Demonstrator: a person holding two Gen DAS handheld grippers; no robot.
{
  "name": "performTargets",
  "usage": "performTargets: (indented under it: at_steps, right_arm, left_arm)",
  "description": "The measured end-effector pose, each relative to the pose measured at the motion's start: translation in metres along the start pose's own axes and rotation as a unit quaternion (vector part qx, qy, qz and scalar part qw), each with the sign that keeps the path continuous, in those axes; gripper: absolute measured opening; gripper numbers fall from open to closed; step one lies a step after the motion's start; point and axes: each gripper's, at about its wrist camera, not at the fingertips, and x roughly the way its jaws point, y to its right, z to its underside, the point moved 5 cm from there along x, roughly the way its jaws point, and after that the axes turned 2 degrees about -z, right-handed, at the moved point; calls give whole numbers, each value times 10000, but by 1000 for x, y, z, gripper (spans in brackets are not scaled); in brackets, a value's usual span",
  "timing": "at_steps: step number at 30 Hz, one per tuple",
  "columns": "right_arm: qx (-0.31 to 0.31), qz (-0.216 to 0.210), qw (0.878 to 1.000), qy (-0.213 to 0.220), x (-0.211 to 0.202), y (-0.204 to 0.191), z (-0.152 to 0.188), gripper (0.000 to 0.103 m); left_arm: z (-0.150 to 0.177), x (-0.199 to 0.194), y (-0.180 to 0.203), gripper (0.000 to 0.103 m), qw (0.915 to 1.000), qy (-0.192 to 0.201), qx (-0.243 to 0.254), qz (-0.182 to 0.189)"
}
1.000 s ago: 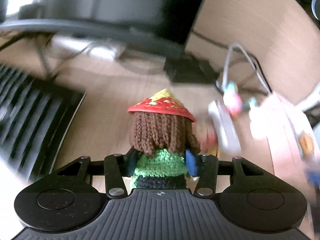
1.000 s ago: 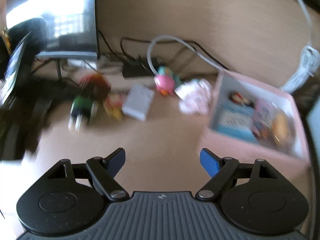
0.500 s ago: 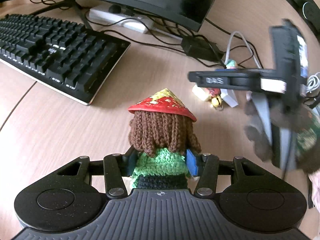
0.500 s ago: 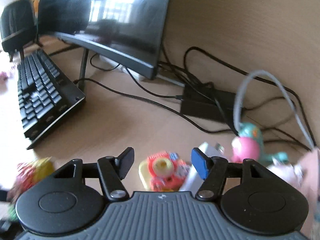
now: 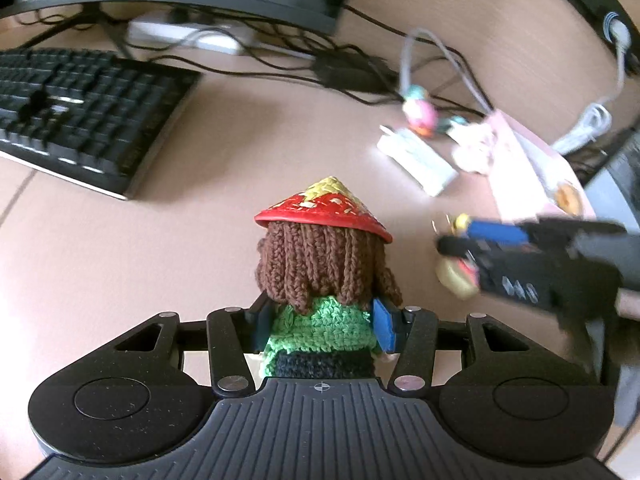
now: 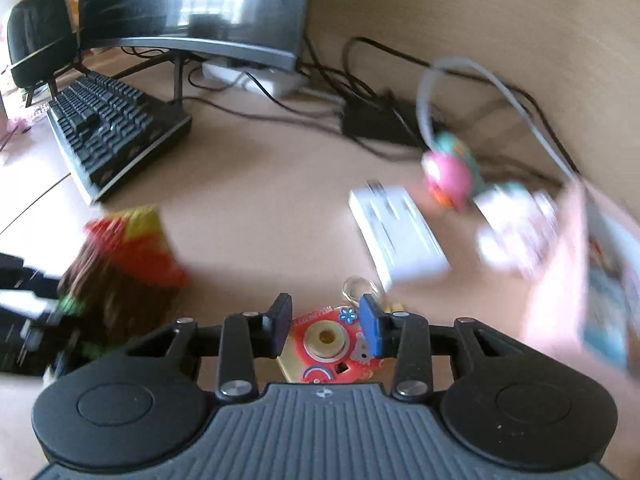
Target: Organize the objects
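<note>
My left gripper (image 5: pixel 322 322) is shut on a crocheted doll (image 5: pixel 326 276) with brown hair, a green top and a red-and-yellow cone hat. The doll also shows blurred at the left of the right wrist view (image 6: pixel 120 264). My right gripper (image 6: pixel 325 325) is shut on a flat red-and-yellow toy keychain (image 6: pixel 325 346) with a metal ring. It appears at the right of the left wrist view (image 5: pixel 460 258), holding the keychain above the desk. A pink open box (image 6: pixel 580 264) with things inside sits at the right.
A black keyboard (image 5: pixel 80 116) and a monitor (image 6: pixel 224 12) stand at the back left. A white adapter (image 6: pixel 396 232), a pink-and-teal toy (image 6: pixel 448 172), a white crumpled item (image 6: pixel 516 228), a black power brick (image 6: pixel 376 124) and cables lie on the wooden desk (image 5: pixel 120 256).
My right gripper has closed on the keychain and lifted it, swinging right. My left gripper still holds the doll and has shifted its view toward the box.
</note>
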Motion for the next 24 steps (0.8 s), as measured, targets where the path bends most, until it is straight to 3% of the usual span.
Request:
performTargets:
  at_steps: [7,9,11,14,17,24]
  right_arm:
    - [592,462,9972,-16,-58,31,64,38]
    - [717,589,9956,160,-73,39,71,54]
    - [915,753,9926,261,-85,47,77,63]
    - [890,809,9922,335,-99,48,86,66]
    - [767,983,9914,400,-111,48,97,76]
    - [998,865,9912,126,-100,49,110,77]
  left_arm:
    - [8,18,43,56,9984,-276,214,447]
    - [7,22,55,56,9978,-266,425,439]
    - [8,23,62,56,9975,-305,546,338]
    - [9,23,66,56,9970,-330,618,320]
    - [9,22,64,56,9978,-330,500,289]
    - [9,21,65,56,9983,-309,449,223]
